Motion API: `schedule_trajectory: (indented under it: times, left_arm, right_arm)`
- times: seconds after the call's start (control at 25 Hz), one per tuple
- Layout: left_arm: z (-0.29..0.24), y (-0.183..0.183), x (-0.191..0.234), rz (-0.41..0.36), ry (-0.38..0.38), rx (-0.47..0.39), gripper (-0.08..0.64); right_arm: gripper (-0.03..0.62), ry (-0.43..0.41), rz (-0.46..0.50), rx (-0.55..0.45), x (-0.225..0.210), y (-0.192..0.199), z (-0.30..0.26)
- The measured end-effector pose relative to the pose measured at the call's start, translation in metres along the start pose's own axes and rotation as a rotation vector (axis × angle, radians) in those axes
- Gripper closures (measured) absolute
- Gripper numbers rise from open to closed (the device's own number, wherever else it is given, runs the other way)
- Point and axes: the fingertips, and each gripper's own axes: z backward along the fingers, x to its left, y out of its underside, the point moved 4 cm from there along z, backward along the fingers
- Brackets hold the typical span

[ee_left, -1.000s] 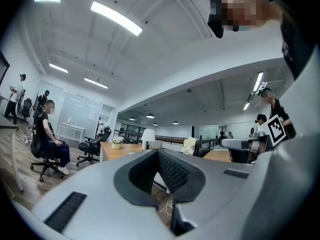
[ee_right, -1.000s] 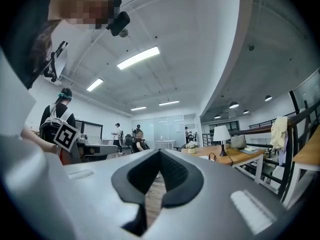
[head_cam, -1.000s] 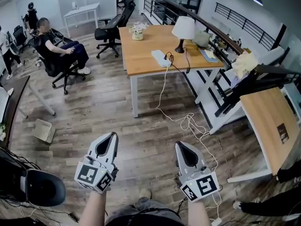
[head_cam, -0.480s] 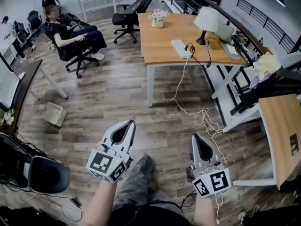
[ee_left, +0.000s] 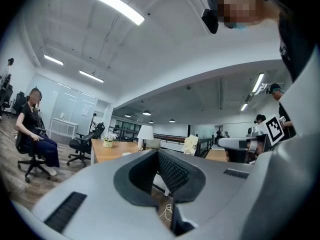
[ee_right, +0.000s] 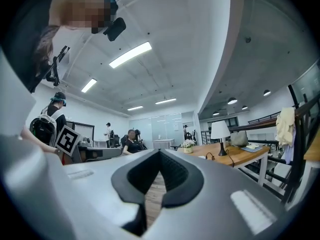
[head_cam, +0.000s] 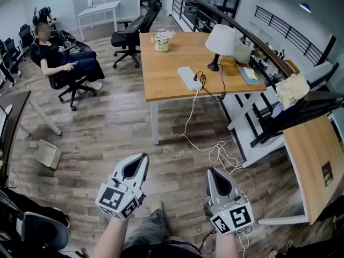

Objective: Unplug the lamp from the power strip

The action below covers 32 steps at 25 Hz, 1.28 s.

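Observation:
A white-shaded lamp (head_cam: 221,39) stands on the wooden table (head_cam: 166,74) far ahead. Its black cord runs to a black plug (head_cam: 200,80) in the white power strip (head_cam: 188,78) near the table's front edge. A white cable (head_cam: 188,114) drops from the strip to the floor. My left gripper (head_cam: 142,158) and right gripper (head_cam: 213,172) hover low over the floor, well short of the table, both shut and empty. The lamp (ee_left: 145,132) shows small in the left gripper view beyond the left gripper (ee_left: 158,152). In the right gripper view the lamp (ee_right: 219,130) stands past the right gripper (ee_right: 160,152).
A flower pot (head_cam: 160,40) and papers (head_cam: 248,74) sit on the table. A person sits in an office chair (head_cam: 60,63) at the left, and a black chair (head_cam: 129,36) stands behind the table. The cable lies in loops (head_cam: 217,152) on the floor. A second wooden table (head_cam: 314,155) is at the right and a box (head_cam: 45,153) at the left.
The head view swung right, then back left, and a leg stepped forward between the grippers. Both grippers stay shut and low in the view, still far from the table.

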Motion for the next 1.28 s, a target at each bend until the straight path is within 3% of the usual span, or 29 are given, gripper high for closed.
schedule_trajectory:
  times: [0.52,1.28]
  left_arm:
    - [-0.102,-0.020,0.057,-0.052,0.108,0.016,0.563]
    - [-0.147,-0.020,0.104,0.000,0.096,-0.017,0.563]
  right_arm:
    - [0.584,0.058,-0.007,-0.020,-0.051,-0.001,-0.092]
    - [0.584,0.023,0.015,0.005,-0.061,-0.004,-0.151]
